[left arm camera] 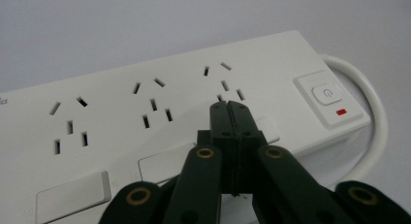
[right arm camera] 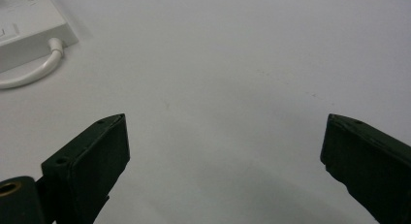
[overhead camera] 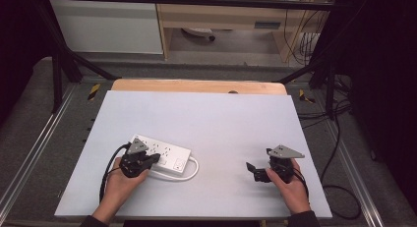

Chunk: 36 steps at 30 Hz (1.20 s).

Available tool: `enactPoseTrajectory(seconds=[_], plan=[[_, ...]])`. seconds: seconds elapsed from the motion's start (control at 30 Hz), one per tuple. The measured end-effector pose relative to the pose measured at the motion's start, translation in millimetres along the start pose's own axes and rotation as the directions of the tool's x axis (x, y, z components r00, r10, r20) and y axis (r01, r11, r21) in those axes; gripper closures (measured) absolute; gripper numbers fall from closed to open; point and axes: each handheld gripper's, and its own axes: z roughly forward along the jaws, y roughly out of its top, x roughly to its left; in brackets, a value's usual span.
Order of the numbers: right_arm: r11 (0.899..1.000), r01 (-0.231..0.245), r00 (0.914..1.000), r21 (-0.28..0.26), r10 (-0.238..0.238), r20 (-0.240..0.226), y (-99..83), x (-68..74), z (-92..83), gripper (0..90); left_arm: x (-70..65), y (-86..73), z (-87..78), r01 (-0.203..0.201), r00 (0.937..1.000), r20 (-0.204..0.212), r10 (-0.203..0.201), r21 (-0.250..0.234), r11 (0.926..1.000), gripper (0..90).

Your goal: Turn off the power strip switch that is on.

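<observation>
A white plastic power strip (overhead camera: 161, 156) with three socket groups and a switch lies on the pale grey table top (overhead camera: 211, 119), its thick white cord (overhead camera: 189, 172) looping from the switch end. The left gripper (overhead camera: 156, 158) is over the strip's near edge, jaws pressed together with nothing between them — tips just above the socket group next to the switch (left arm camera: 328, 94). The right gripper (overhead camera: 252, 171) sits well apart from the strip, over bare table — its jaws spread wide and empty.

High cam looked down and fwd over the whole surface (overhead camera: 206, 119). Both gripper cams sat low, close; all shared the power strip (left arm camera: 160, 112).
</observation>
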Motion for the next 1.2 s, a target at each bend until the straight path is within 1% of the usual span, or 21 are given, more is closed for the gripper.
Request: enactPoseTrajectory(seconds=[0.2, 0.27, 0.37, 0.47, 0.63, 0.83, 1.2], plan=[[1.000, 0.002, 1.0000, -0.003, -0.002, 0.000, 0.1, -0.3, -0.3, 4.0, -0.7, 0.0, 0.0, 0.000, 1.0000, -0.003, 0.000, -0.005, 1.0000, 90.0], [1.000, 0.002, 1.0000, -0.006, -0.002, 0.002, 0.0, -0.7, -0.5, 4.0, -1.7, 0.2, 0.7, 0.005, 1.0000, 0.006, -0.005, -0.014, 0.9999, 90.0], [1.000, 0.001, 1.0000, -0.007, -0.001, 0.002, 0.0, -1.0, -0.5, 4.0, -3.9, 1.0, 1.3, -0.005, 0.9999, 0.015, 0.005, -0.021, 0.9998, 90.0], [1.000, 0.001, 1.0000, -0.007, -0.001, 0.001, 0.1, -0.8, -0.5, 4.0, -4.8, 1.5, 1.4, -0.004, 0.9999, 0.016, 0.005, -0.033, 0.9994, 90.0], [1.000, 0.002, 1.0000, -0.007, -0.002, 0.002, 0.0, -0.8, -0.6, 4.0, -3.7, 1.8, 0.6, 0.007, 0.9996, 0.028, -0.005, -0.046, 0.9989, 90.0], [1.000, 0.005, 1.0000, -0.006, -0.005, 0.001, 0.3, -0.6, -0.3, 4.0, -2.9, 2.9, 1.3, 0.025, 0.9984, 0.052, -0.022, -0.068, 0.9974, 90.0], [1.000, 0.007, 1.0000, -0.002, -0.007, -0.001, 0.6, -0.1, 0.3, 4.0, -1.0, 5.0, 0.5, 0.034, 0.9978, 0.060, -0.028, -0.097, 0.9947, 90.0]])
